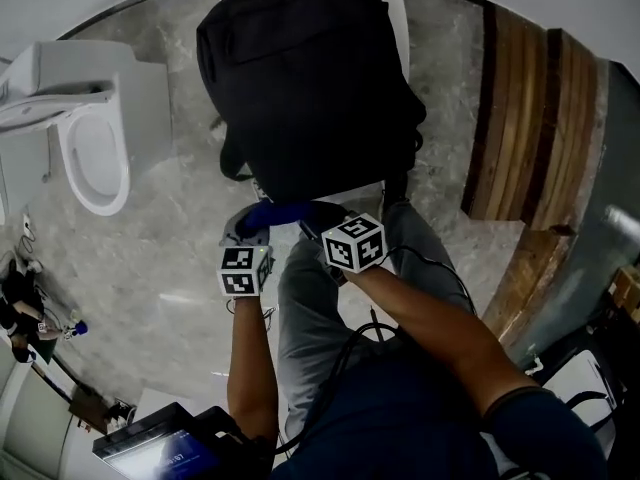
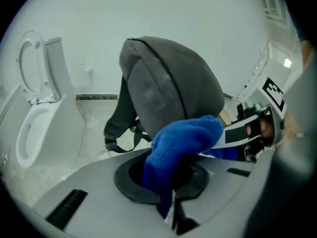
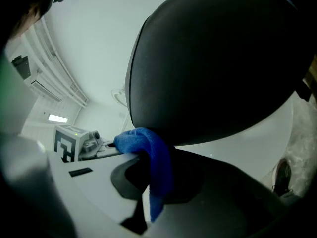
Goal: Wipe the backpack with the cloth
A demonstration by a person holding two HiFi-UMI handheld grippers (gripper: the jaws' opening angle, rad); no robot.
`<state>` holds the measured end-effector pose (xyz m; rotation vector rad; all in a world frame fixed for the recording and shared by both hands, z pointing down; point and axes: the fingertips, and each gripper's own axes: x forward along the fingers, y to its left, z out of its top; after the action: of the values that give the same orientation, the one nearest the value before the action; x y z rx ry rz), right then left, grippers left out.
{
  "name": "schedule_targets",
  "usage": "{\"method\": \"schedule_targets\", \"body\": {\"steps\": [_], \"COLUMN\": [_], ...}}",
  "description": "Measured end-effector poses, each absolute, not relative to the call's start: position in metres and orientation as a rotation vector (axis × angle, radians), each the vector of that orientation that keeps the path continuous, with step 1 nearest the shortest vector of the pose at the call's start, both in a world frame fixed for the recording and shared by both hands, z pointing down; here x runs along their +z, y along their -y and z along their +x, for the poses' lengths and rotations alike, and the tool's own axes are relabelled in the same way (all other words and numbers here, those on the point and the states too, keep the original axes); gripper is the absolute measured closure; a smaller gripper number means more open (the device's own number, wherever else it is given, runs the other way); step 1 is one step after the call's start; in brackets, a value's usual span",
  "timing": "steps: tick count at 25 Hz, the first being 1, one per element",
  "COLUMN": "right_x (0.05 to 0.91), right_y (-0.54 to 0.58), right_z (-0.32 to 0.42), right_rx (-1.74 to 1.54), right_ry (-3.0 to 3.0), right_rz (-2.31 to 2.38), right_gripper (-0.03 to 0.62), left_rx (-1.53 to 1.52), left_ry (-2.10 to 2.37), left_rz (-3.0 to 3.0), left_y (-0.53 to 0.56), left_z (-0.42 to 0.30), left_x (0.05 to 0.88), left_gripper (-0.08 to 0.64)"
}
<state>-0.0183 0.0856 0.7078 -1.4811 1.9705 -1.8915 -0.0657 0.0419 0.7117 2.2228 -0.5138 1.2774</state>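
The black backpack [image 1: 310, 78] stands upright at the far middle on a white seat [image 1: 397, 13]. It appears zipped shut, and nothing inside it shows. Just near of its bottom edge, the blue cloth [image 1: 285, 213] stretches between both tools: the left gripper [image 1: 245, 230] is clamped on one end and the right gripper [image 1: 318, 226] on the other. In the right gripper view the cloth touches the pack's underside. A toilet [image 1: 95, 153] stands to the left on the marble floor [image 1: 180, 258] with its lid raised. Wooden panelling [image 1: 525, 128] lies to the right. The person's grey-trousered leg [image 1: 310, 308] is below the grippers.
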Motion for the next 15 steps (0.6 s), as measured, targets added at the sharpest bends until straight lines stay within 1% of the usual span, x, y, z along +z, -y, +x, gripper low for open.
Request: {"method": "schedule_targets", "body": {"steps": [2, 6, 10, 15], "right_x": [0.713, 0.723, 0.732, 0.742], "right_y": [-0.089, -0.106, -0.128, -0.154], "right_z": [-0.009, 0.017, 0.063, 0.13], "right_rx": [-1.902, -1.956, -2.007, -2.037], "right_ry": [-2.034, -2.048, -2.014, -1.968], "right_rz": [-1.462, -1.479, -1.537, -1.603], "right_gripper": [0.561, 0.561, 0.561, 0.561], "left_rx": [1.248, 1.193, 0.971, 0.728], "left_ry": [0.565, 0.538, 0.546, 0.573], "left_rz": [2.199, 2.084, 1.879, 1.704], "left_y": [-0.033, -0.061, -0.103, -0.129], "left_z": [-0.068, -0.041, -0.009, 0.058], "left_x": [0.71, 0.722, 0.73, 0.733], "left_gripper": [0.531, 0.531, 0.531, 0.531]}}
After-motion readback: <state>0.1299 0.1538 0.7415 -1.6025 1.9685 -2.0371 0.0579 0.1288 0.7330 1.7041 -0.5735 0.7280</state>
